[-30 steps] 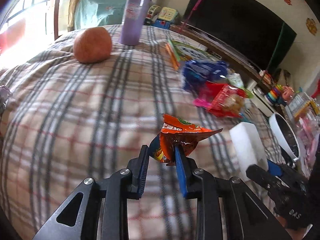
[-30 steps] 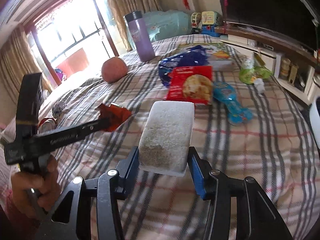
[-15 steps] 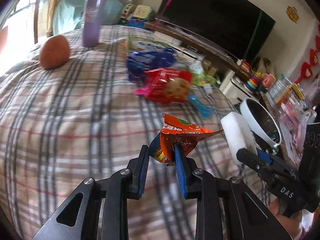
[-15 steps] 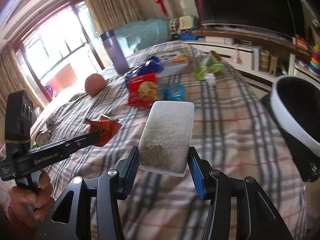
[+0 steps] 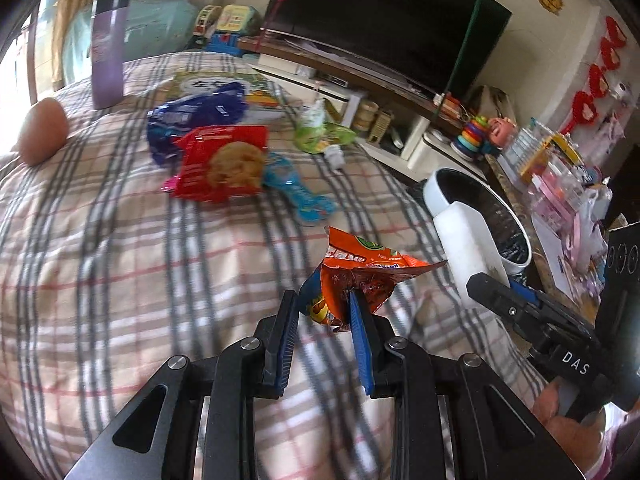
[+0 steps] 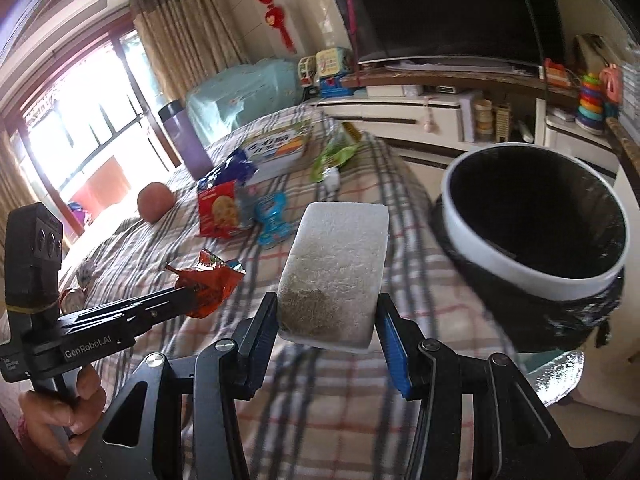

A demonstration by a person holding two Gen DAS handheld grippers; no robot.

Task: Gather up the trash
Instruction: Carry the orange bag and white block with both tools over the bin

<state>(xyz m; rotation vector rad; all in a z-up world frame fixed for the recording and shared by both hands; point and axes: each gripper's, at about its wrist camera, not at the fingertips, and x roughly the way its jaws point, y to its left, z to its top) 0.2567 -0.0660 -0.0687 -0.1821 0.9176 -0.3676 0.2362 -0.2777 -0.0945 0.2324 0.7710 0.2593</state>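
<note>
Left wrist view: the left gripper (image 5: 323, 312) pinches the orange wrapper (image 5: 360, 280) by its crumpled end, lifted above the plaid bed (image 5: 120, 280) for carrying. Right wrist view: the right gripper (image 6: 326, 320) clamps the white sponge block (image 6: 336, 268) endwise; the bin (image 6: 536, 216) now looms far closer than a second ago.

Glossy crinkled foil wrapper (image 5: 362, 276), rough porous white foam block (image 6: 336, 268), matt woven plaid cloth (image 5: 120, 264).

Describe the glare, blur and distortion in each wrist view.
Left wrist: fisheye bends the plaid cloth into a dome; cloth streaked with blur, orange wrapper sharp. Right wrist: window blown out white; white foam block crisp, black-lined bin slightly smeared.
</note>
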